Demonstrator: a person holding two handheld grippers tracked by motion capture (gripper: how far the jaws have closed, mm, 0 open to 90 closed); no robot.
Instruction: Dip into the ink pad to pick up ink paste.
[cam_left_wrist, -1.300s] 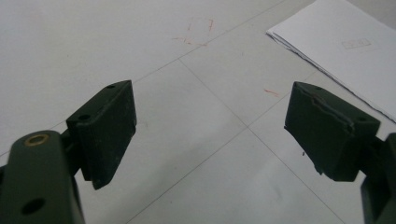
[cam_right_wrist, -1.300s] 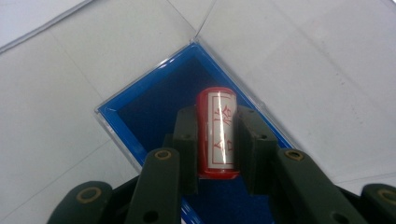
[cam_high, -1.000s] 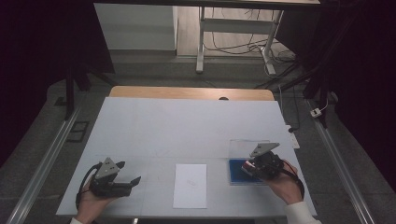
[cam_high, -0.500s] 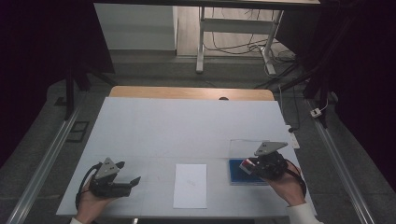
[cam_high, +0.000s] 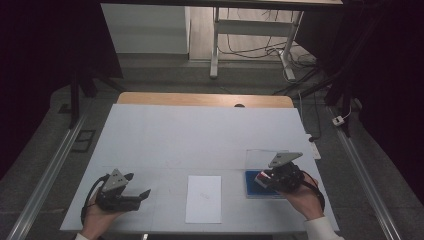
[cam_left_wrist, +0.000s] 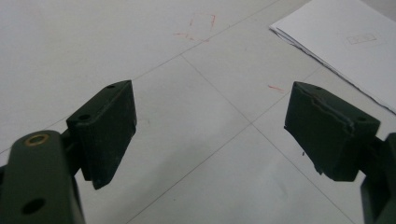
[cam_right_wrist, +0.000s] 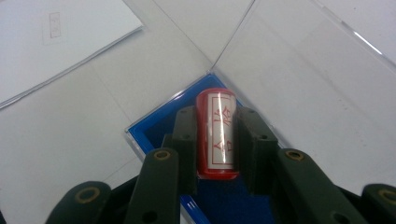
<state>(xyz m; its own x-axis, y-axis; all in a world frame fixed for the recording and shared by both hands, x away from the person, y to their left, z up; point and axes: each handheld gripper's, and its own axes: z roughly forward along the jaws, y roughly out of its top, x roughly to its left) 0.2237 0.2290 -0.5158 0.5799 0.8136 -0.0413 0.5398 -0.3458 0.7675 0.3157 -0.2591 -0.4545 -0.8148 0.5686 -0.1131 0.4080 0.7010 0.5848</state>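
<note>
My right gripper (cam_right_wrist: 215, 135) is shut on a red cylindrical stamp (cam_right_wrist: 216, 133) with a white label of red characters. It holds the stamp just above a blue tray (cam_right_wrist: 154, 128) inside a clear box whose lid (cam_right_wrist: 308, 74) stands open. From above, that gripper (cam_high: 265, 178) sits over the blue tray (cam_high: 251, 186) at the table's front right. A white sheet of paper (cam_high: 204, 198) lies at the front centre. My left gripper (cam_high: 140, 191) rests at the front left, open with nothing between its jaws (cam_left_wrist: 210, 126); the paper (cam_left_wrist: 345, 42) lies to its upper right.
The white table (cam_high: 200, 135) has a wooden strip (cam_high: 200, 99) along its far edge. Faint red marks (cam_left_wrist: 201, 23) dot the table surface. Metal rails (cam_high: 50, 170) run along both sides on the floor, and a desk frame with cables (cam_high: 250, 45) stands beyond.
The right gripper has shifted slightly toward the near right over the blue tray, still holding the stamp. The left gripper has stayed put.
</note>
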